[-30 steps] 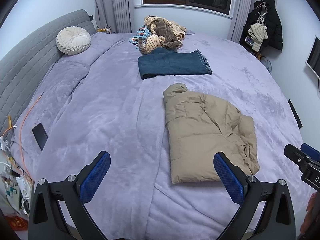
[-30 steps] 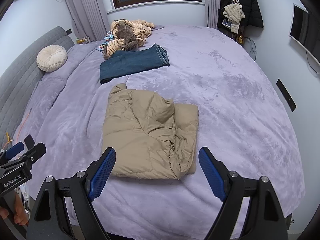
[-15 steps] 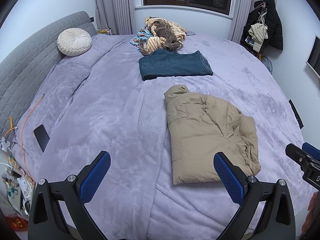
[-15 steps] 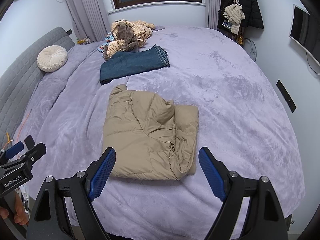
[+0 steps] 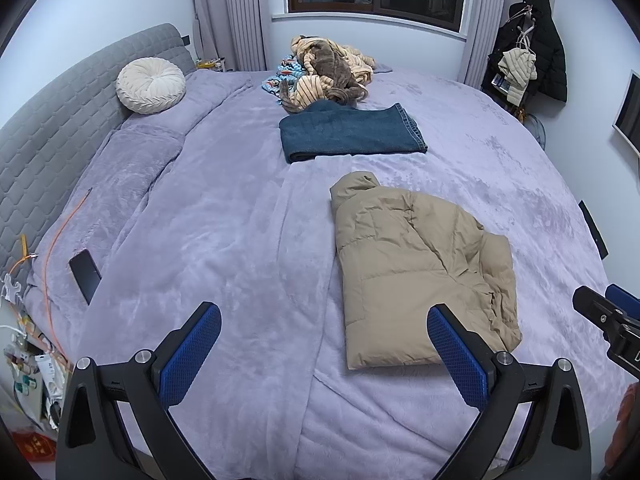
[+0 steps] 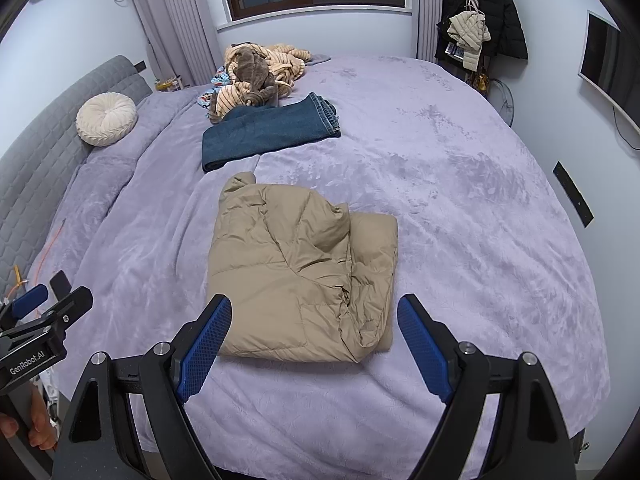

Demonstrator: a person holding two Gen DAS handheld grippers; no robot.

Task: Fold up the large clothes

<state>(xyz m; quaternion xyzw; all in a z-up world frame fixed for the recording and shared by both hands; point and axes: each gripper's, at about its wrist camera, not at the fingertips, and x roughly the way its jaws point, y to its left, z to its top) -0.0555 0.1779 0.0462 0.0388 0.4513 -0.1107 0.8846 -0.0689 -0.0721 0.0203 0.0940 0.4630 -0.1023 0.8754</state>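
Your left tongs [image 5: 324, 354] stood released, blue pads spread wide, grasping nothing, held above the near edge of the bed [image 5: 224, 240]. Your right tongs [image 6: 314, 346] stood likewise released and empty, their pads framing the near end of the tan puffer jacket [image 6: 296, 276] without touching it.

Item one: the tan puffer jacket, folded into a rough rectangle, lay on the bed toward its near edge, collar end pointing to the far side, one sleeve doubled along its right border and bunched at the near corner.

Item two: folded blue jeans [image 5: 352, 132] lay flat on the bed just beyond the jacket's collar, apart from it.

Item three: a heap of striped and brown clothes [image 5: 326, 72] sat beyond the jeans, touching their far edge, near the window-side end of the bed.

Item four: a round cream cushion [image 5: 151, 85] leaned against the grey headboard [image 5: 48, 152], well apart from the jacket.

Item five: a dark phone [image 5: 85, 274] lay near the bed's headboard-side edge, beside an orange cable [image 5: 54, 248].

Item six: dark coats [image 6: 486, 24] hung in the corner beyond the bed's far side.
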